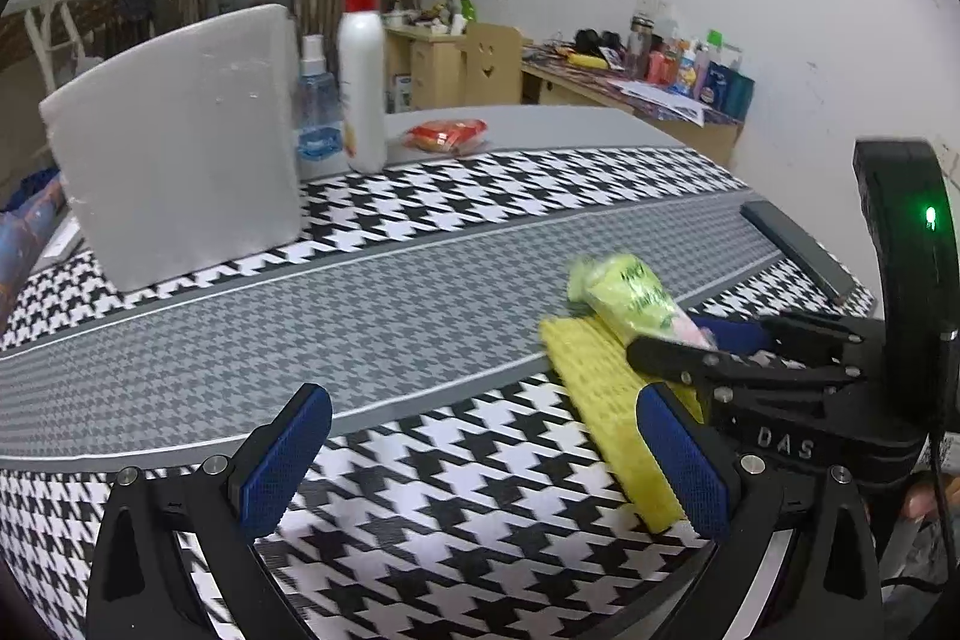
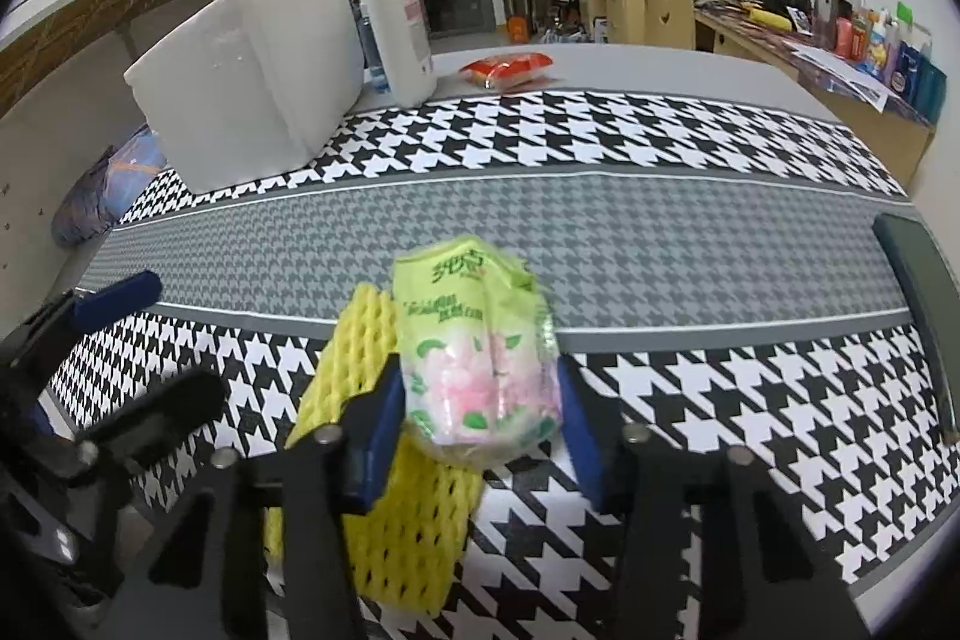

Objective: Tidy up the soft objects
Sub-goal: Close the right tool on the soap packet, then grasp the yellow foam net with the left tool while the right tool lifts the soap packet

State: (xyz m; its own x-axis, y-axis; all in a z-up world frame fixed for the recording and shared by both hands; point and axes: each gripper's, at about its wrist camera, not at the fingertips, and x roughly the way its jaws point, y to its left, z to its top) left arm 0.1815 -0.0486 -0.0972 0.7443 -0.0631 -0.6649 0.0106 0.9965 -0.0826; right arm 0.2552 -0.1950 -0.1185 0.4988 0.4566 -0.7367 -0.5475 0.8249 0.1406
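Only the right wrist view shows the right gripper clamped on the tissue pack, while the left gripper gapes wide beside the yellow sponge.

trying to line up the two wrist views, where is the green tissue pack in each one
Left wrist view: the green tissue pack is right of centre, tilted, lying over the yellow sponge, with the right tool reaching in from the right edge.
Right wrist view: the pack is at lower centre, between the right tool's blue pads, the sponge under it.
Shared landmark: the white foam block at the far left of the table.
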